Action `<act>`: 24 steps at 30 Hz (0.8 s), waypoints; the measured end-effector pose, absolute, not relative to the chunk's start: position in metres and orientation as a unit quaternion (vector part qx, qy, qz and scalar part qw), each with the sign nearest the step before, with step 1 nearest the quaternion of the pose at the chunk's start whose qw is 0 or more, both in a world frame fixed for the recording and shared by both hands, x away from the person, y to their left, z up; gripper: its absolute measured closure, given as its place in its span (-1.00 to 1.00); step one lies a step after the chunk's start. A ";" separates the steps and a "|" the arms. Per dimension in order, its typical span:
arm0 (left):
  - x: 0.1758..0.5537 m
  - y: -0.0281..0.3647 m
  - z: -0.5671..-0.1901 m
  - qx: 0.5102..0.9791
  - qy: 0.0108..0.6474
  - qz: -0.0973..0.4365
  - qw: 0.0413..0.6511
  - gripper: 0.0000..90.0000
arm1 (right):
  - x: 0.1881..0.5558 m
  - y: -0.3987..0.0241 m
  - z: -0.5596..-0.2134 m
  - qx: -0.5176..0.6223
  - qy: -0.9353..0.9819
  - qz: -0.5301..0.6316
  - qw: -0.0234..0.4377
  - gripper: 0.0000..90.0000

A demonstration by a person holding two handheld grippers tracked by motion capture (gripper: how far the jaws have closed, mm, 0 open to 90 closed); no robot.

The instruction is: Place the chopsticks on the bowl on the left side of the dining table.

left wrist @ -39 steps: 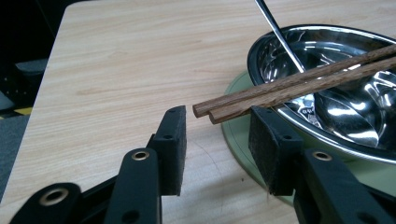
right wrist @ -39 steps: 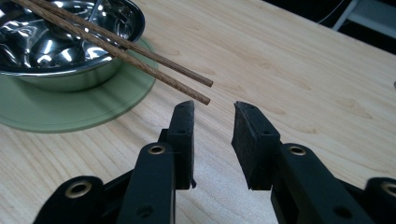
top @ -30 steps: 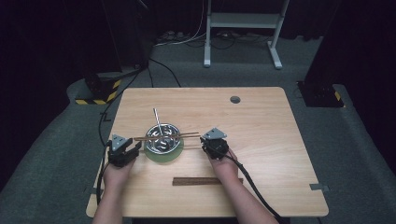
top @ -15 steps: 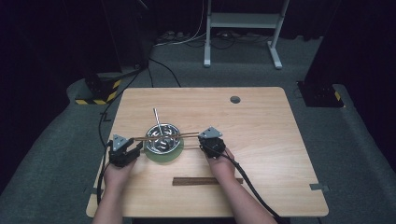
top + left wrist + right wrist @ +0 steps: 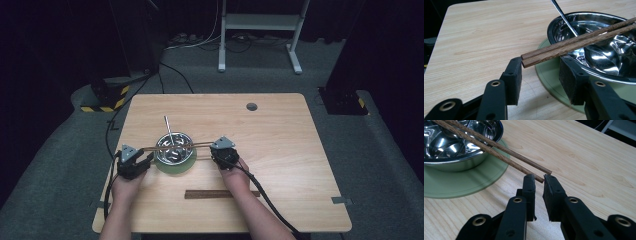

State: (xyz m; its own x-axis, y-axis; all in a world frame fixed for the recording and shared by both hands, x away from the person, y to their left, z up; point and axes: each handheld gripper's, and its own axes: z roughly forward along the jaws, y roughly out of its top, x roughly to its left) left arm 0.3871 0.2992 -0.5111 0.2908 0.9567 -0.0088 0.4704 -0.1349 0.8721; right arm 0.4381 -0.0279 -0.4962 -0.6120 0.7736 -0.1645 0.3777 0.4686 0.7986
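Observation:
Two wooden chopsticks (image 5: 175, 145) lie side by side across a steel bowl (image 5: 186, 155) on a round green mat (image 5: 175, 169). A metal spoon (image 5: 168, 127) stands in the bowl. My left gripper (image 5: 146, 155) is left of the bowl. In the left gripper view its jaws (image 5: 541, 65) stand open around the chopsticks' (image 5: 579, 43) thick ends, which reach the left pad's tip. My right gripper (image 5: 213, 150) is right of the bowl. In the right gripper view it (image 5: 539, 178) is shut on the nearer chopstick's (image 5: 499, 148) thin tip, and the other tip passes just above the right jaw.
A dark wooden strip (image 5: 222, 194) lies flat near the front edge of the wooden table (image 5: 270, 135), between the forearms. A round cable hole (image 5: 251, 106) sits at the back right. A cable trails from each gripper toward the person.
My right gripper has edged slightly left toward the bowl. The left gripper and the chopsticks have kept their place.

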 end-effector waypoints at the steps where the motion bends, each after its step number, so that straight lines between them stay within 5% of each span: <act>1: 0.387 0.299 -0.511 0.692 0.516 0.298 0.408 0.18 | 0.438 -0.028 -0.496 0.351 0.816 0.375 0.265 0.75; 10: 0.385 0.305 -0.510 0.679 0.528 0.301 0.412 0.20 | 0.440 -0.029 -0.498 0.363 0.812 0.379 0.256 0.28; 24: 0.387 0.302 -0.512 0.684 0.521 0.301 0.413 0.21 | 0.449 -0.025 -0.502 0.358 0.815 0.392 0.232 0.22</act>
